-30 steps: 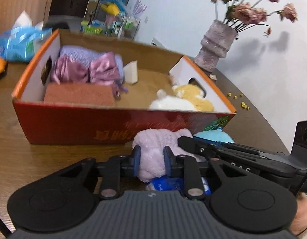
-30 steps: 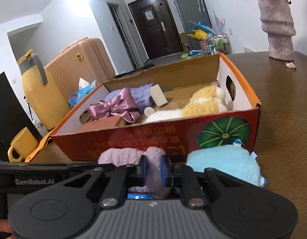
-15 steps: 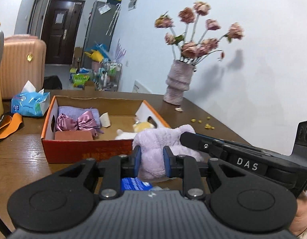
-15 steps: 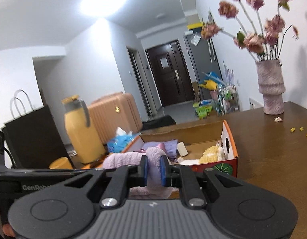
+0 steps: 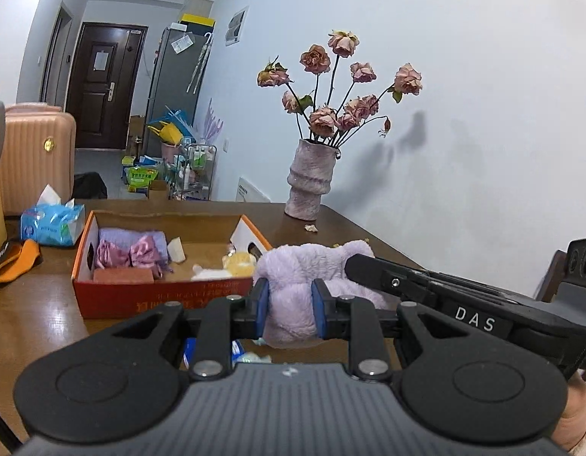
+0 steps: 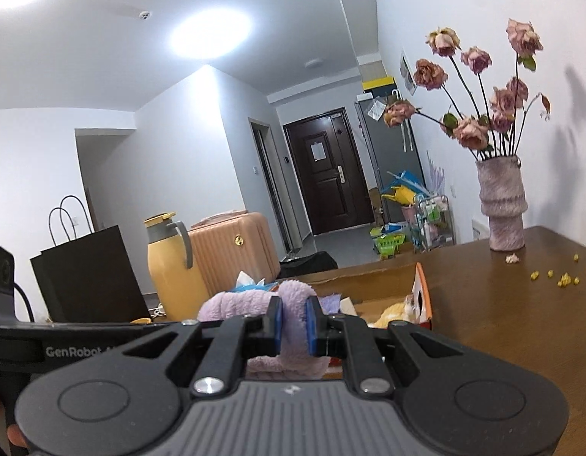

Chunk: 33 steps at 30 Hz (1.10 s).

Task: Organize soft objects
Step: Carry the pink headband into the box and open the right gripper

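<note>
A fluffy lilac plush cloth (image 5: 304, 266) is held in the air by both grippers, in front of and above the near side of the orange cardboard box (image 5: 160, 298). My left gripper (image 5: 289, 306) is shut on one end of it. My right gripper (image 6: 293, 325) is shut on the other end of the lilac cloth (image 6: 251, 300), and its arm shows in the left wrist view (image 5: 437, 288). The box holds a purple towel (image 5: 129, 237), a pink satin bow (image 5: 129, 254), a reddish sponge (image 5: 122, 275) and a yellow and white plush toy (image 5: 232, 262).
A vase of dried roses (image 5: 310, 186) stands at the table's far right by the wall. A blue tissue pack (image 5: 51, 224) lies left of the box. A yellow thermos (image 6: 171, 262), a dark paper bag (image 6: 87, 269) and a pink suitcase (image 6: 236, 250) stand at the left. Yellow crumbs (image 6: 558, 279) lie on the table.
Both grippers have lifted the lilac cloth up from the table in front of the box. The box now sits lower and farther off in both views.
</note>
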Each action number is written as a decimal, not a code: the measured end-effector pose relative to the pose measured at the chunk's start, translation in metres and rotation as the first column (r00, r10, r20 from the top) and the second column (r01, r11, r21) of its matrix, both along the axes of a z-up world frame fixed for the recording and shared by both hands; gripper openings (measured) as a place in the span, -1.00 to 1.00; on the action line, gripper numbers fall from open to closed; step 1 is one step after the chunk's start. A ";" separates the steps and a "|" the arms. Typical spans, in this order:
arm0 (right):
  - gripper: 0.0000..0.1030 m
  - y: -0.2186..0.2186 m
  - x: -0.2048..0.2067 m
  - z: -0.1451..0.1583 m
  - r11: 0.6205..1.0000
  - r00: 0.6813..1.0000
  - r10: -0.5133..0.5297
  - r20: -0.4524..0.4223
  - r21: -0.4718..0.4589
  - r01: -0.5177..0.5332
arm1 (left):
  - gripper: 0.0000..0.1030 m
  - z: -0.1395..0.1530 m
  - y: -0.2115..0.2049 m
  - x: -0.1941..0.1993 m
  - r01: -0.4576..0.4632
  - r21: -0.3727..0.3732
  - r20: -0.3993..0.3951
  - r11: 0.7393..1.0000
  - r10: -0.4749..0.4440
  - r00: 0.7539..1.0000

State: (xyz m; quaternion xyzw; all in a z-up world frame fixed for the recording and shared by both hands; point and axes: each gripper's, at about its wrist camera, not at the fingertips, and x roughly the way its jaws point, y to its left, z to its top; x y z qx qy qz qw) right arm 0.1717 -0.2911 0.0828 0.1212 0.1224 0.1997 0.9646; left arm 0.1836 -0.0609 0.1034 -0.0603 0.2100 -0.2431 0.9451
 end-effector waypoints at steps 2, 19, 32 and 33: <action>-0.76 0.000 0.014 0.006 1.000 1.000 -0.006 0.008 -0.024 0.006 | -0.53 0.007 -0.004 0.014 0.008 0.016 0.015 1.000 -0.008 1.000; -0.76 0.009 0.379 -0.013 0.990 0.939 0.000 -0.344 -0.131 -0.048 | -0.53 -0.039 -0.004 0.380 -0.018 0.060 -0.335 0.998 0.037 0.942; -0.70 0.055 0.467 -0.101 0.953 0.851 -0.095 -0.517 -0.295 -0.073 | -0.16 -0.120 -0.003 0.452 -0.054 0.241 -0.442 0.969 0.159 0.883; -0.67 0.056 0.468 -0.103 0.950 0.843 -0.101 -0.528 -0.302 -0.075 | -0.07 -0.122 0.000 0.453 -0.058 0.242 -0.456 0.969 0.166 0.875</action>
